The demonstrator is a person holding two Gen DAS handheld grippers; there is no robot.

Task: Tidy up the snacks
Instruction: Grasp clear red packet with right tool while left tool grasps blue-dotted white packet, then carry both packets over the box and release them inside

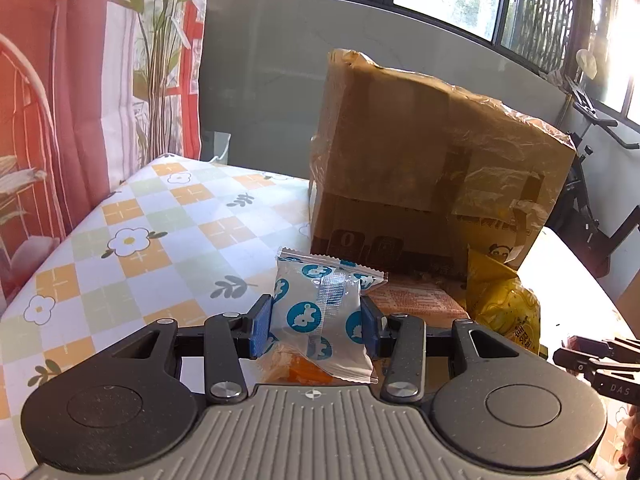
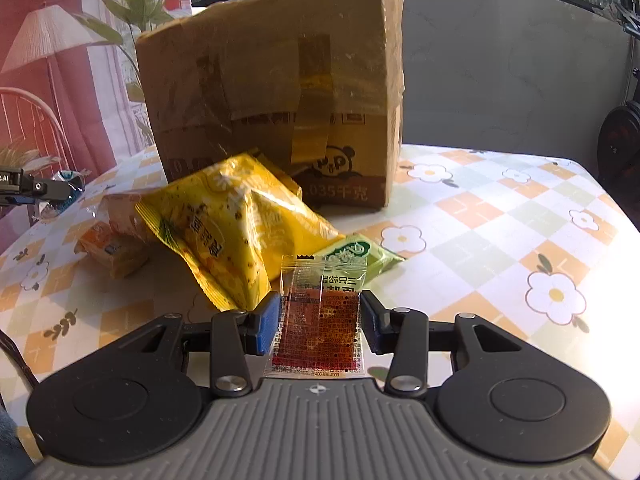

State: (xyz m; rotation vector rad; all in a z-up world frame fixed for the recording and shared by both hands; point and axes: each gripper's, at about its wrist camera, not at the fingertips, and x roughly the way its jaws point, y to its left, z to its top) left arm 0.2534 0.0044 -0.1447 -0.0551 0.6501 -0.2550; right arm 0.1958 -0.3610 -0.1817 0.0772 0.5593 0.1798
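Note:
My left gripper [image 1: 316,324] is shut on a white snack packet with blue round prints [image 1: 320,312], held upright above the table. My right gripper [image 2: 319,320] is shut on a small clear packet with a red-brown filling [image 2: 318,328]. In the right wrist view a big yellow snack bag [image 2: 232,224], a green packet [image 2: 356,258] and an orange packet [image 2: 112,240] lie before a taped cardboard box [image 2: 272,92]. The left wrist view shows the same box [image 1: 432,160], the yellow bag [image 1: 504,304] and an orange packet [image 1: 416,304].
The table carries a checked cloth with flowers [image 2: 500,216], its left edge near a red curtain [image 1: 48,120]. The right gripper's tip [image 1: 596,360] shows at the left wrist view's right edge. An exercise bike [image 1: 592,184] stands behind the table.

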